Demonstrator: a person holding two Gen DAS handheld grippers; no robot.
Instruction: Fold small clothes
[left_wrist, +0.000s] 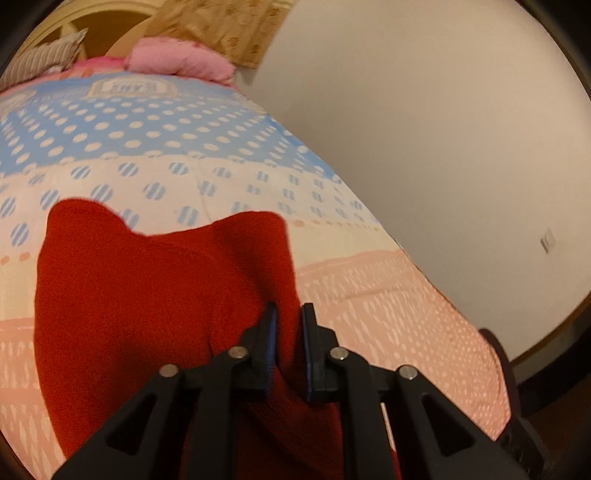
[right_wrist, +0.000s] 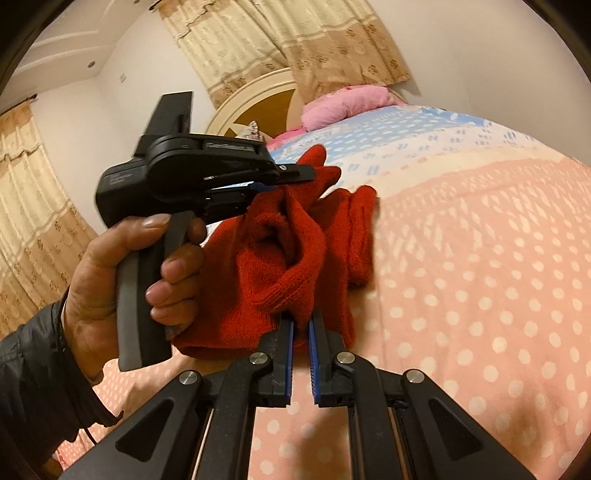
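From the left wrist, a red knitted woollen garment (left_wrist: 147, 314) is seen pinched between the nearly closed fingers of the left tool (left_wrist: 290, 317), held over a bed with a pink, cream and blue dotted quilt (left_wrist: 388, 295). A pink pillow (left_wrist: 181, 62) lies well beyond.

From the right wrist, a bunched edge of the garment is gripped by the right tool (right_wrist: 301, 325), drawn almost closed; the left hand (right_wrist: 110, 266) is shown beside it. A fold appears under way; spreading flat is judged next. Nothing is seen obstructing.
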